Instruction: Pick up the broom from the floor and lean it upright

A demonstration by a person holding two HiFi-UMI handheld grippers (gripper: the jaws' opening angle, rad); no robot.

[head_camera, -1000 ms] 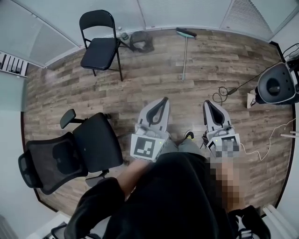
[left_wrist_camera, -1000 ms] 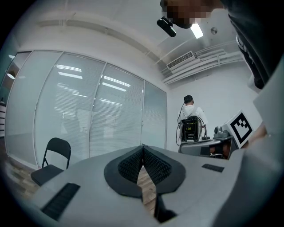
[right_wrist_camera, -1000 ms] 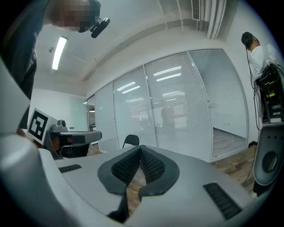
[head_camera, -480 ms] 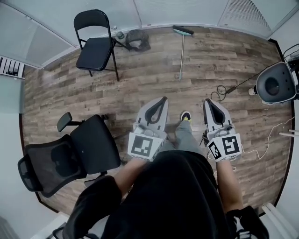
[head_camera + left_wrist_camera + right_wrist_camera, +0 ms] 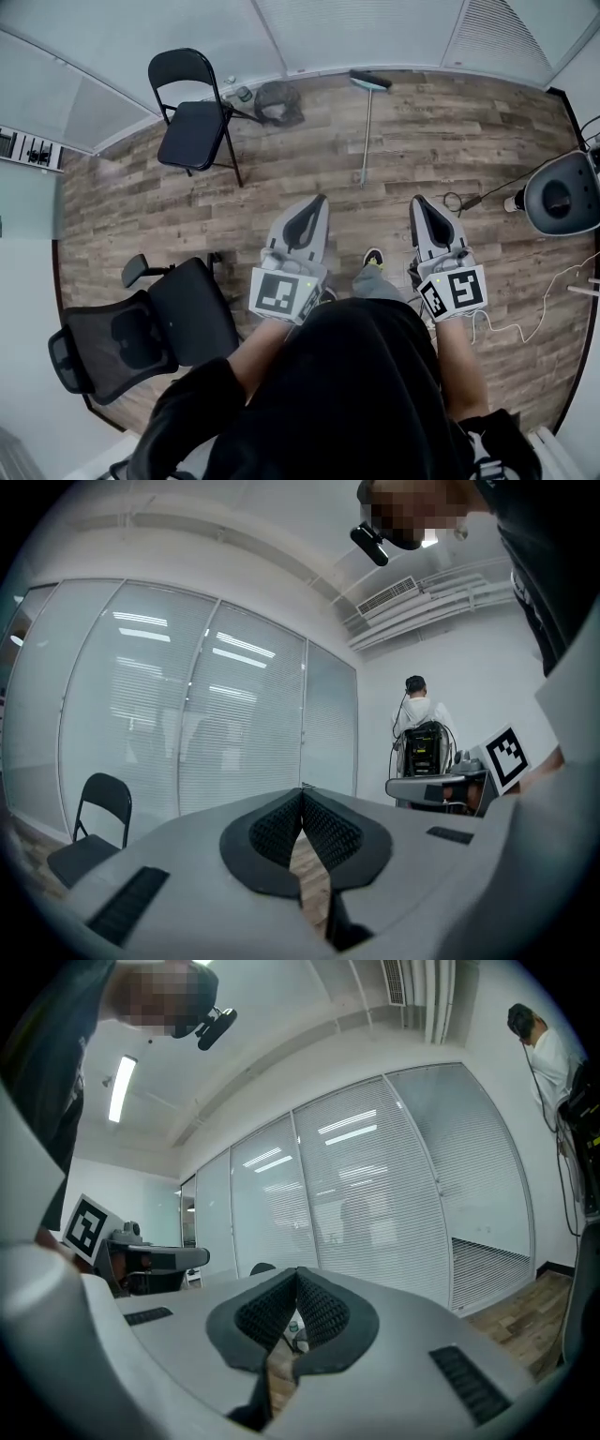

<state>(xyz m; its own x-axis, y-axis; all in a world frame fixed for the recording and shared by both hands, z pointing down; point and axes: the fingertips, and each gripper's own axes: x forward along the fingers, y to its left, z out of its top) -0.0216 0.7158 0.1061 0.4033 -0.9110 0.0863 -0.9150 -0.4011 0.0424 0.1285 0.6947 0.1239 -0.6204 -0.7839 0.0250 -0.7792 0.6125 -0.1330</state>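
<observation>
The left hand-held gripper [image 5: 321, 199] and right hand-held gripper [image 5: 416, 200] have advanced toward the broom [image 5: 366, 131] — both with jaws pressed together, empty. It lies flat on the floor [image 5: 281, 178] ahead, its head by the wall.

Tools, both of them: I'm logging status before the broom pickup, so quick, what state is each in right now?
Left tool: closed, holding nothing.
Right tool: closed, holding nothing.

The left forearm [image 5: 255, 349] and right forearm [image 5: 459, 361] reach forward from the person's torso [image 5: 366, 394], side by side. The left gripper [image 5: 321, 199] and right gripper [image 5: 416, 201] point level ahead of it, roughly parallel. Each has its jaws closed together on nothing.
</observation>
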